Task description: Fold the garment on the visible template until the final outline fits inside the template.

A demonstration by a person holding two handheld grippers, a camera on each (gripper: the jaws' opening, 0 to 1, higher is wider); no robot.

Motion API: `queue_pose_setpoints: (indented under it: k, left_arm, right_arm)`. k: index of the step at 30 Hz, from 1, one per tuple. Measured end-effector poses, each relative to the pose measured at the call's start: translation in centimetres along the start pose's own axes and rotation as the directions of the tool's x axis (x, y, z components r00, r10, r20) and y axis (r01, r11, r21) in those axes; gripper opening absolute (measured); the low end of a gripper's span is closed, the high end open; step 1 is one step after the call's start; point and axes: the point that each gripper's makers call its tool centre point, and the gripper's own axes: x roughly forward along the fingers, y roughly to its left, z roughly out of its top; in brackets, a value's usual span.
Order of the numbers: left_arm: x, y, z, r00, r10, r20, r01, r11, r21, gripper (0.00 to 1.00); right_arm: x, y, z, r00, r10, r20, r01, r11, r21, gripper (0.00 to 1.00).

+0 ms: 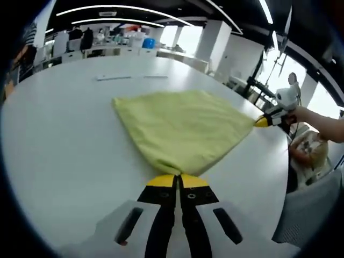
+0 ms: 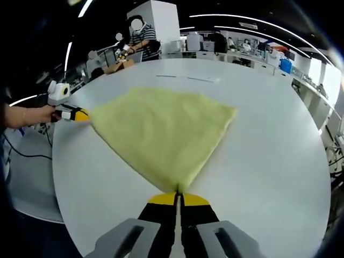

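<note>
Two claws (image 1: pixel 178 180) (image 2: pixel 178 198) grip one garment (image 1: pixel 183 129).

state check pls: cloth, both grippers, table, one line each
Yellow-green fabric garment: lying flat on the table, stretched between two gripped corners, no finished fold visible.
Left gripper: black jaws with yellow tips, shut on the garment's near corner.
Right gripper: same build, shut on another corner of the garment.
Round white table: carries the garment; two faint strip marks beyond it.
</note>
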Motion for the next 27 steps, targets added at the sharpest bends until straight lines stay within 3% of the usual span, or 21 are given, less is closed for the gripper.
queue_pose_setpoints:
  k: [15,24,27]
  left_arm:
    - [-1.2,0.8,-0.3,1.0,0.014,-0.017,-0.013,1.0,0.019,0.0]
    - [-2.2,2.1,-1.2,0.996,0.057,-0.063,-0.05,0.993,0.102,0.0]
    - [-2.5,1.9,-1.5,0.997,0.044,-0.065,-0.038,0.995,0.091,0.0]
  right_arm:
    - [-0.7,0.0,0.3,1.0,-0.011,-0.015,0.011,0.999,-0.04,0.0]
    - [-0.9,-0.5,-0.1,1.0,-0.016,-0.021,0.015,0.999,-0.041,0.0]
    - [-0.8,-0.6,-0.2,1.0,-0.017,-0.024,0.016,0.999,-0.046,0.0]
